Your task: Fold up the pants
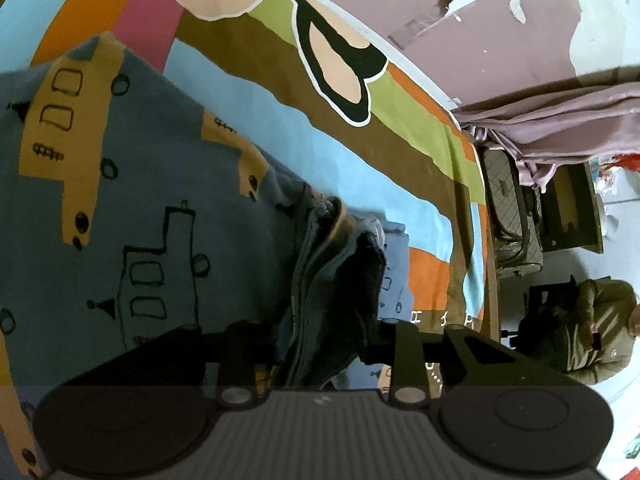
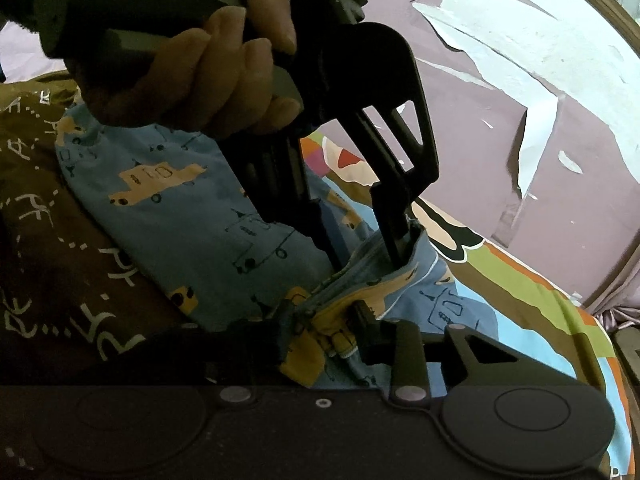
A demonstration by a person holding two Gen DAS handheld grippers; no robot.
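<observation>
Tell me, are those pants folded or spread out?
Partly folded: the pants lie bunched, layered edges gathered between both grippers.

Both fisheye views are strongly curved toward the edges, with black corners outside the image circle. The lighting is uneven: the pale peeling wall (image 2: 520,64) is brightly lit, while the lower foreground is left in deep shadow, so detail is lost on the dark tool bodies. The patterned pants (image 1: 120,184) are dimmed by shade and slightly smeared by blur near the frame centre. No strong glare is seen
</observation>
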